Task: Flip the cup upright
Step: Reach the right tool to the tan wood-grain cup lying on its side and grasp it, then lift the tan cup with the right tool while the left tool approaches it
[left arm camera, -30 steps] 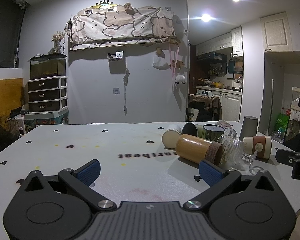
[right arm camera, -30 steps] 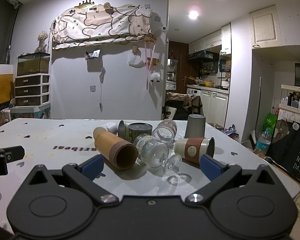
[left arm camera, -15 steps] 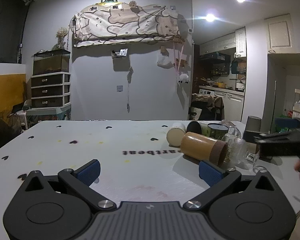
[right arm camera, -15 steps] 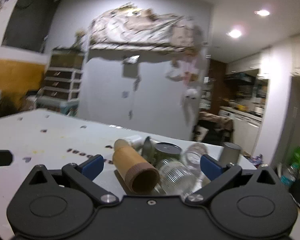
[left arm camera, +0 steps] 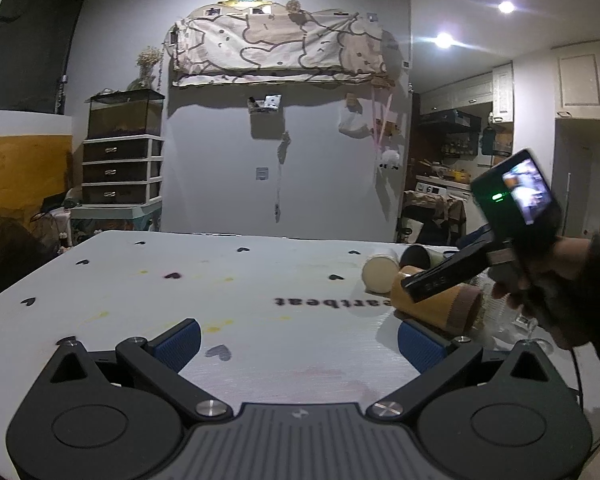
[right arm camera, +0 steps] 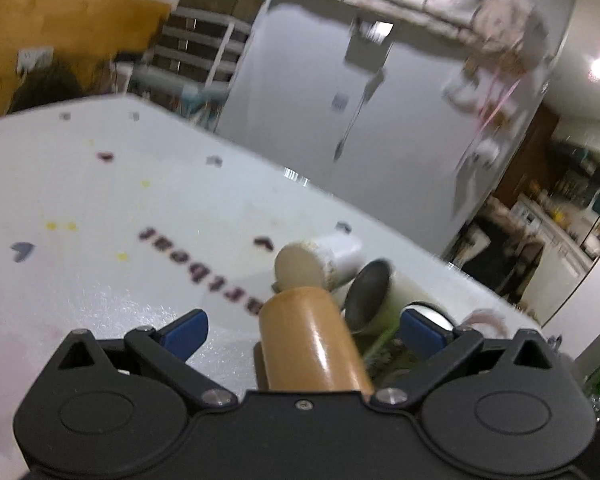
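A tan cylindrical cup (right arm camera: 312,340) lies on its side on the white table (right arm camera: 100,208); it also shows in the left wrist view (left arm camera: 432,306). My right gripper (right arm camera: 302,330) is open, tilted down over this cup, which lies between its blue fingertips (right arm camera: 186,330). In the left wrist view the right gripper (left arm camera: 440,278) hangs just above the cup. My left gripper (left arm camera: 298,344) is open and empty, low over the table, left of the cups.
A cream cup (right arm camera: 316,262) and a dark-mouthed cup (right arm camera: 370,292) lie on their sides behind the tan one. Clear glasses (left arm camera: 508,312) lie further right, partly hidden by the hand. Heart stickers and lettering mark the tabletop.
My right gripper has swung up, left and forward, then tilted down over the tan cup, so the cup now sits between its open fingers. The left gripper has barely moved.
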Available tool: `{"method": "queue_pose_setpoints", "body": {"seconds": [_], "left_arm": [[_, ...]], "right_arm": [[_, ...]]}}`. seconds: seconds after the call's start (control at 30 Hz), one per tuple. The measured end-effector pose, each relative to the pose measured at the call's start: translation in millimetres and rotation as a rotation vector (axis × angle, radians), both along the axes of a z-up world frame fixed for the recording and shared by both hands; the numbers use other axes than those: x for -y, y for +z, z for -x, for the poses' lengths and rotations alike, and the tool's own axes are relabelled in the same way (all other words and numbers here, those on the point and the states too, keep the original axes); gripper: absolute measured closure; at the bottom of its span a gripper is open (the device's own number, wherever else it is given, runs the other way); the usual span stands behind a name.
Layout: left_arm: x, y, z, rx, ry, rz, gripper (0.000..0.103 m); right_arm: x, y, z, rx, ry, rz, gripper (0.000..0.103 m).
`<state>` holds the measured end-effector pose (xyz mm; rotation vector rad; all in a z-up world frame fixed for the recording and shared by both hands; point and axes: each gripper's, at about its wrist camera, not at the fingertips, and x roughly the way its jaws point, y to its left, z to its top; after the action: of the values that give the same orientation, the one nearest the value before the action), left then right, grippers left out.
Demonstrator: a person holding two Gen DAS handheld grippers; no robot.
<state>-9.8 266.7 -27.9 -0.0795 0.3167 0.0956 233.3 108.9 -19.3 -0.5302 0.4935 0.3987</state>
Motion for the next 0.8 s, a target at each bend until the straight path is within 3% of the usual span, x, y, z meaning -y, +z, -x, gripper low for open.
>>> {"method": "queue_pose_setpoints", "body": {"seconds": [0.2, 0.37, 0.43, 0.5, 0.8], "left_arm": [[-14, -1, 2, -0.011, 0.026, 0.015, 0.000], [-22, -1, 1, -0.019, 0.039, 0.030, 0.000], [-23, -2, 1, -0.021, 0.042, 0.033, 0.000], [-24, -1, 2, -0.020, 0.045, 0.034, 0.000], [-28, 0, -1, -0.029, 0.059, 0.043, 0.000]], "right_arm": [[-22, -19, -32, -0.103, -0.021, 0.123, 0.000], [-27, -35, -46, -0.145, -0.059, 0.236, 0.014], [-29, -41, -50, -0.154, -0.066, 0.258, 0.029], [-31, -43, -48, -0.140, -0.075, 0.276, 0.030], [-44, -34, 26, -0.064, 0.177, 0.300, 0.032]]}}
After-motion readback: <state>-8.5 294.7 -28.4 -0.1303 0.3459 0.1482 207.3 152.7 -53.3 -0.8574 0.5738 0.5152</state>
